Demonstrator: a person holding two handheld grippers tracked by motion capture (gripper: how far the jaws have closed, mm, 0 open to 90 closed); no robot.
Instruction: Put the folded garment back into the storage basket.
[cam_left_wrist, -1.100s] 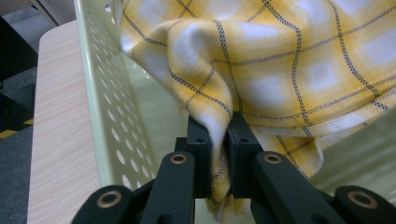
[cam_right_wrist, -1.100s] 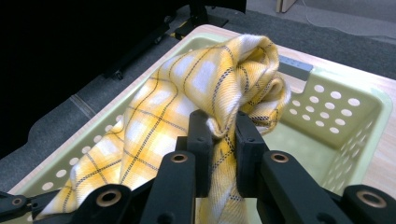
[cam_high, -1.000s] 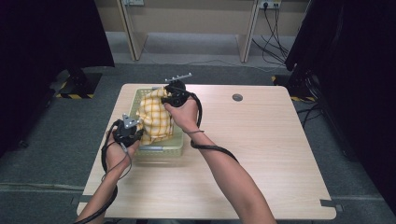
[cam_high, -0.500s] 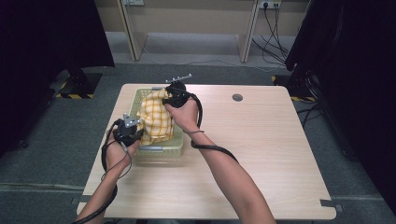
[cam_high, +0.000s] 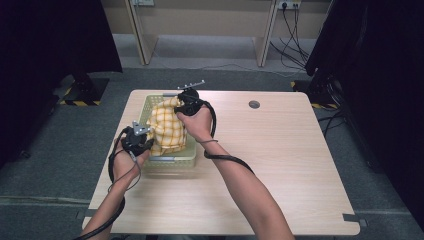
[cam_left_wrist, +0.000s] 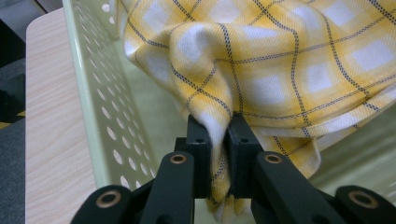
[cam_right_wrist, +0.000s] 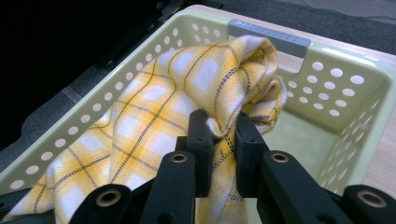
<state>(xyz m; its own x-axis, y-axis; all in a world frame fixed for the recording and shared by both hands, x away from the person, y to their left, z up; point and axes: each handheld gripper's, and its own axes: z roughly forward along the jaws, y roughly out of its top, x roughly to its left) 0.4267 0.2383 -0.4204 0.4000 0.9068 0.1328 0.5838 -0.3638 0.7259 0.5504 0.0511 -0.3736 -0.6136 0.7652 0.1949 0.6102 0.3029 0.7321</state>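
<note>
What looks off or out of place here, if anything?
Nothing stands out. The yellow checked cloth is bunched, not folded, over the pale green perforated plastic basket, pinched by the left tool and right tool. No spill or damage; the basket sits square on the light wooden table.

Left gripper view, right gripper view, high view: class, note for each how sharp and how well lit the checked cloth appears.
Left gripper view: the cloth is evenly lit and crisp, its weave visible, with the basket wall softer. Right gripper view: the cloth is sharp near the tongs, beside a very dark background. High view: soft overall, the cloth small, dark at both edges.
</note>
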